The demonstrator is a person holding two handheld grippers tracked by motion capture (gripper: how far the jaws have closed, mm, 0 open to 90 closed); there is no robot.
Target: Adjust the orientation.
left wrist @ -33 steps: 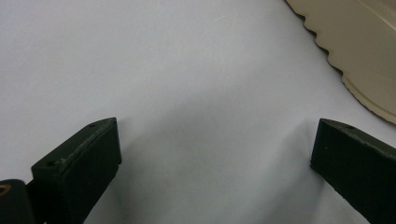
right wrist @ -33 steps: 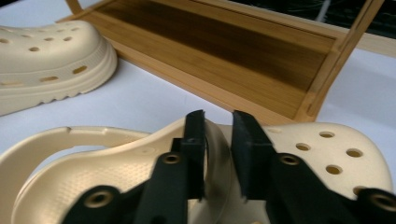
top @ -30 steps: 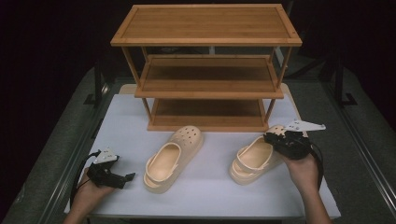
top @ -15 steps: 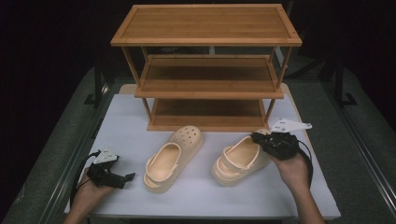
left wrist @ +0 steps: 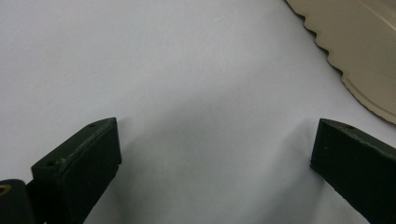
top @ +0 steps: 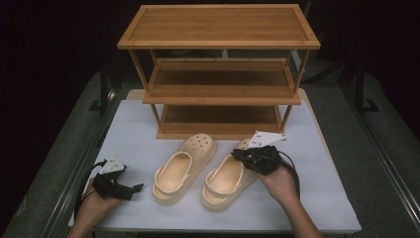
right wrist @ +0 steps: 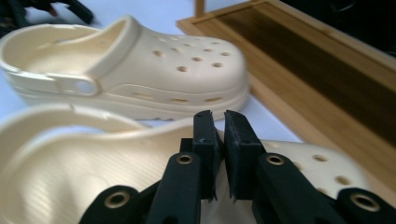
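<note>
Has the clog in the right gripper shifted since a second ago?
Yes. The held clog has slid left across the table, closing on the other clog, which stayed put before the wooden rack. The right gripper clamps its rim.

Items you cannot fully read:
- Right clog [top: 223,182]: its toe is covered by your right gripper [top: 243,157] in the high view; in the right gripper view its heel and toe run off the frame, and what the near-closed jaws pinch is hidden behind them.
- Left clog [left wrist: 359,51]: only a scalloped sole edge enters the left gripper view's corner.
- Shoe rack [top: 220,69]: the lowest shelf lies in shadow.
- Your forearms: cut by the bottom edge.
</note>
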